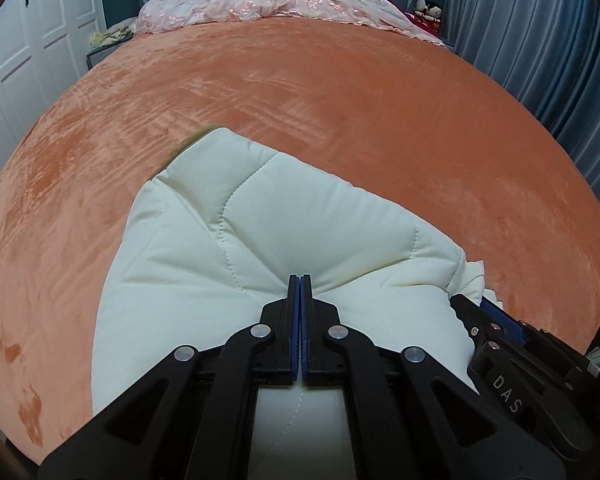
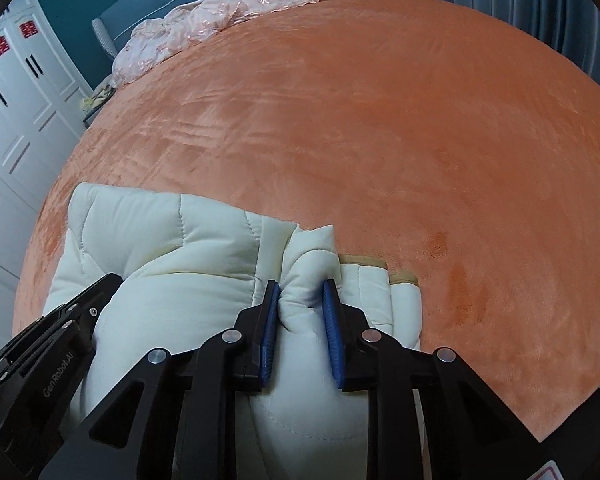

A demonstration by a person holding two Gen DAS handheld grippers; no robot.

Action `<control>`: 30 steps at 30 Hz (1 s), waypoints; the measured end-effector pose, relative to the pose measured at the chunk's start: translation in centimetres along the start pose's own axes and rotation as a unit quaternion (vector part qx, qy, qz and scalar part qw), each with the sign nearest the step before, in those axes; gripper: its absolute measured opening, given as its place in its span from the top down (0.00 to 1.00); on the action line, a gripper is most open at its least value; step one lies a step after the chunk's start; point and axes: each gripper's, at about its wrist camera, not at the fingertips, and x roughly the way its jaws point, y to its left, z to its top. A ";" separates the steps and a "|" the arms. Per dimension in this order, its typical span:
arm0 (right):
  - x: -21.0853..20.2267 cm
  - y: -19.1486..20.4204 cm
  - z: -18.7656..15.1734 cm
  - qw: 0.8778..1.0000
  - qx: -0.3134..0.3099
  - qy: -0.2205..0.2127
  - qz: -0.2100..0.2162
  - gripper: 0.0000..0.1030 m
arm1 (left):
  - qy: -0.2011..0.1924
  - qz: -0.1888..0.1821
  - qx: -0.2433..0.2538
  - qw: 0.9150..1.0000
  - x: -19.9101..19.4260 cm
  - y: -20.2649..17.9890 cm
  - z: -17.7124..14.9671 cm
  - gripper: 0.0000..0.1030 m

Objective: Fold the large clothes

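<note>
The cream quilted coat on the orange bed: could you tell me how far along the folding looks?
Done: the cream quilted coat already sits as a compact, layered bundle on the orange bedspread, its tan-trimmed edges stacked at the right. In hand: the left gripper is pinched shut on a thin layer, and the right gripper clamps a thick fold. Left: letting go and tidying the puffy bundle, which does not yet lie flat.
</note>
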 end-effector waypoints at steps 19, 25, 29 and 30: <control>1.8 0.1 -0.6 0.999 -0.011 -0.039 0.002 0.74 | -0.019 0.029 0.017 0.999 2.9 -0.5 -0.6 1.00; 1.8 0.0 -0.9 0.999 -0.012 -0.050 0.003 0.74 | -0.023 0.043 0.023 0.999 3.2 -0.9 -0.6 1.00; 1.8 0.0 -0.8 0.999 -0.010 -0.053 0.005 0.74 | -0.023 0.046 0.024 0.998 3.3 -0.9 -0.5 1.00; 1.8 0.0 -0.8 0.999 -0.011 -0.052 0.006 0.74 | -0.022 0.045 0.024 0.998 3.3 -1.0 -0.5 1.00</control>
